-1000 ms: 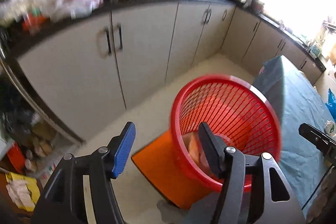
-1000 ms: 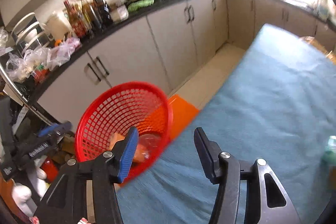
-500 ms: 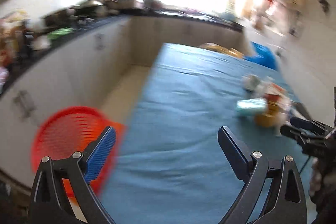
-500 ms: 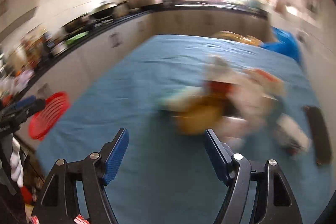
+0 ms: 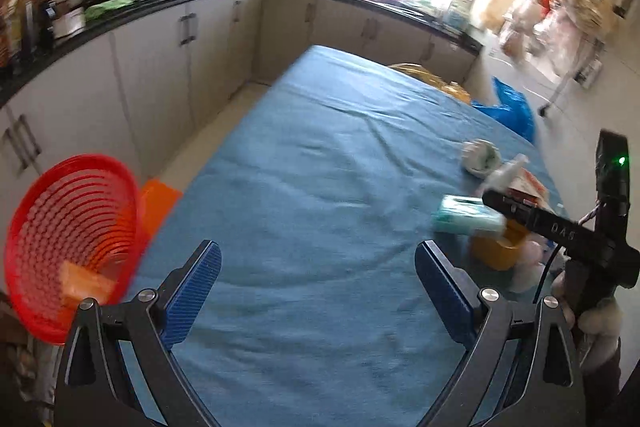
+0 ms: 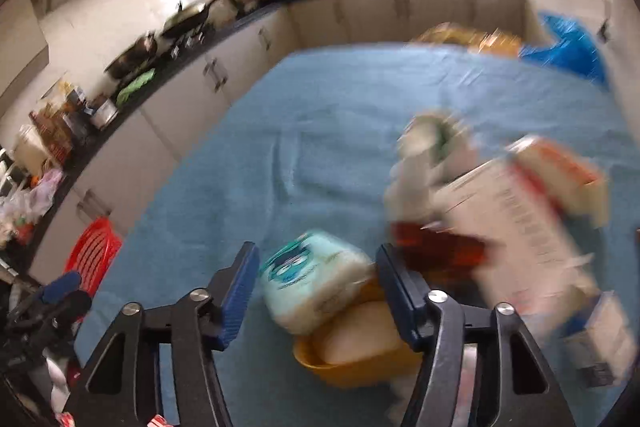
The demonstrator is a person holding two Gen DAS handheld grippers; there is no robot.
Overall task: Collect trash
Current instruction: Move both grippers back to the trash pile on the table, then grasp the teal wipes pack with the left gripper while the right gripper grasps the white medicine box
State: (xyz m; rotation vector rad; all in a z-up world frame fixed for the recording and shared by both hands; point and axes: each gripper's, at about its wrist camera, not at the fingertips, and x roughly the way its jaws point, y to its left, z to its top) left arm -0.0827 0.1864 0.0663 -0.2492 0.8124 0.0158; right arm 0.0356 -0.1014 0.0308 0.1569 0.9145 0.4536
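Right gripper [image 6: 316, 291] hangs above the trash heap near the table's right edge, its jaws apart and just now closing in, with a pale green tissue pack [image 6: 316, 283] between the blue pads; contact cannot be judged through the blur. That pack rests on the rim of a yellow bowl [image 6: 352, 367]. A white carton [image 6: 520, 219] and a crumpled white wrapper [image 6: 436, 135] lie just beside it. Left gripper [image 5: 318, 291] stands wide open over bare blue tablecloth [image 5: 320, 167], nothing between its pads. Beyond the table's left edge sits the red basket [image 5: 68, 227], an orange item inside it. An orange stool [image 5: 158, 199] shows just behind the basket. Grey cabinets [image 5: 160, 67] line the far wall.
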